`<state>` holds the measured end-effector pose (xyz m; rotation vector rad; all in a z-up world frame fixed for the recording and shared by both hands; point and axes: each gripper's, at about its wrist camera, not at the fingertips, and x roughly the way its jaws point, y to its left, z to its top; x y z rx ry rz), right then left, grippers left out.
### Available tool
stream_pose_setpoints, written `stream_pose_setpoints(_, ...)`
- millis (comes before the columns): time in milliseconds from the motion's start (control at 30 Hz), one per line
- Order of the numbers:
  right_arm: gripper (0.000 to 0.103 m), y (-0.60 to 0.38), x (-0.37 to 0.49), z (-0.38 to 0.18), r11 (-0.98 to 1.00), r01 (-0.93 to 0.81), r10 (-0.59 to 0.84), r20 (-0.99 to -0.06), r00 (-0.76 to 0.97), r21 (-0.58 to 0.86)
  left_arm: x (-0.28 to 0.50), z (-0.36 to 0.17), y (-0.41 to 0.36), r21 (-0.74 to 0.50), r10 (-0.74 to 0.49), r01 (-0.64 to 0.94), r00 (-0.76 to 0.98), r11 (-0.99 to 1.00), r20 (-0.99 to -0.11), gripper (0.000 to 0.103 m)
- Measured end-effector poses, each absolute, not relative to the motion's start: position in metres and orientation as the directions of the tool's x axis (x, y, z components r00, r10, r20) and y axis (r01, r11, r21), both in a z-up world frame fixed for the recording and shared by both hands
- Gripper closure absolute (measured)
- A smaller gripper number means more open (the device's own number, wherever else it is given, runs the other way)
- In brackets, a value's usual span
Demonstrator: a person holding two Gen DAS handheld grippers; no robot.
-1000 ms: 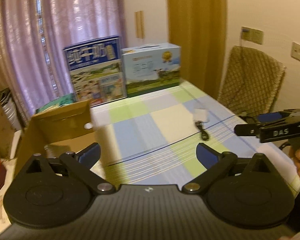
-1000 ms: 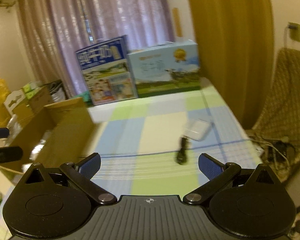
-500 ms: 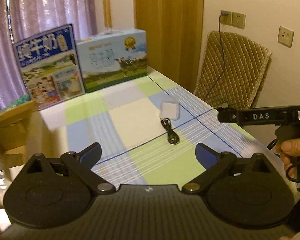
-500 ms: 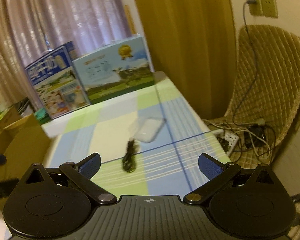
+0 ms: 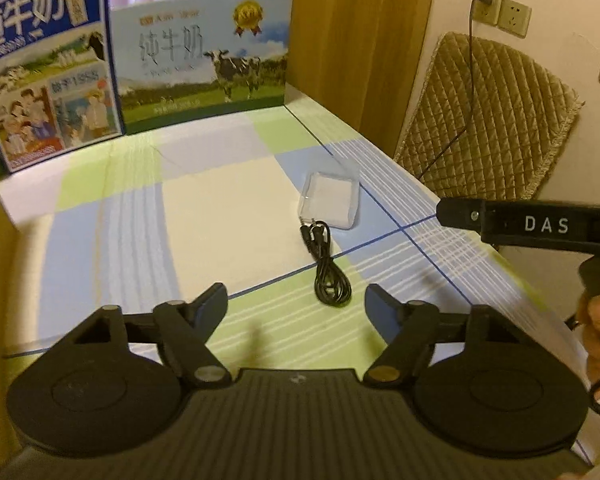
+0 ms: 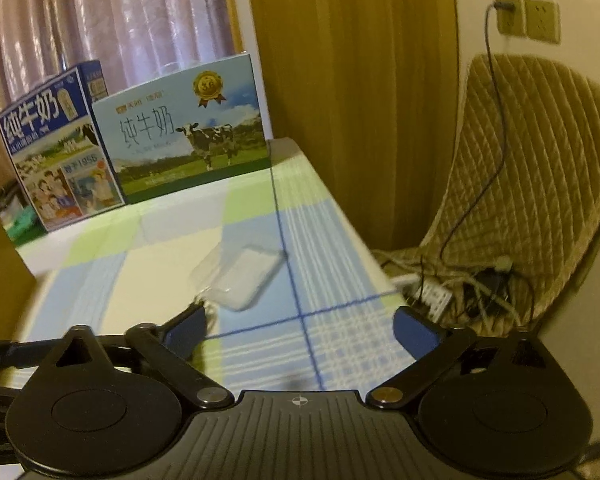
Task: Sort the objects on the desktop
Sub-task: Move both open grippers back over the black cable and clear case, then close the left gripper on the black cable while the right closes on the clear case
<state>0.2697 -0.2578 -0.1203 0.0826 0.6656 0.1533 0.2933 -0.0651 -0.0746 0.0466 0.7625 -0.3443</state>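
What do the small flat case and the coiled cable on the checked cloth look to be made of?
The flat case looks like clear, glossy hard plastic: its edges catch light and the white inside shows through. What the white content is cannot be told. The coiled cable looks like black rubber or PVC sheathing with a slight sheen, and small plugs at its end near the case; probably flexible, judging by its tight loops.

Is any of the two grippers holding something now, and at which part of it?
Nothing is held. The left gripper and the right gripper are both open; the black cable and the clear case lie on the table.
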Motion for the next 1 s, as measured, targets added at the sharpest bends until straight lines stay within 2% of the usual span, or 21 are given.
stream_pose_setpoints(133, 0.02, -0.263, 0.287, -0.131, 0.984, -0.107, 0.175, -0.632, 0.755, 0.145, 0.313, -0.09, -0.079, -0.092, -0.306, 0.338, 0.662, 0.937, -0.684, 0.044)
stream_pose_setpoints(233, 0.021, -0.267, 0.294, -0.137, 0.982, -0.088, 0.178, -0.639, 0.748, 0.169, 0.326, -0.1, -0.087, -0.106, -0.321, 0.348, 0.65, 0.931, -0.689, 0.052)
stream_pose_setpoints(300, 0.021, -0.268, 0.297, -0.138, 0.982, -0.085, 0.174, -0.641, 0.747, 0.168, 0.334, -0.107, -0.093, -0.111, -0.332, 0.361, 0.635, 0.926, -0.697, 0.062)
stream_pose_setpoints(433, 0.021, -0.27, 0.304, -0.144, 0.982, -0.082, 0.173, -0.65, 0.74, 0.168, 0.342, -0.117, -0.103, -0.091, -0.334, 0.388, 0.621, 0.917, -0.709, 0.068)
stream_pose_setpoints(533, 0.021, -0.27, 0.309, -0.149, 0.982, -0.081, 0.175, -0.657, 0.733, 0.171, 0.345, -0.124, -0.108, -0.053, -0.31, 0.397, 0.621, 0.916, -0.72, 0.081)
stream_pose_setpoints(733, 0.021, -0.267, 0.314, -0.156, 0.973, -0.113, 0.221, -0.668, 0.71, 0.203, 0.344, -0.117, -0.09, 0.014, -0.245, 0.366, 0.649, 0.93, -0.72, 0.082)
stream_pose_setpoints(1000, 0.021, -0.219, 0.344, -0.16, 0.959, -0.209, 0.285, -0.652, 0.702, 0.193, 0.352, -0.115, -0.021, -0.006, -0.146, 0.204, 0.681, 0.979, -0.718, 0.082)
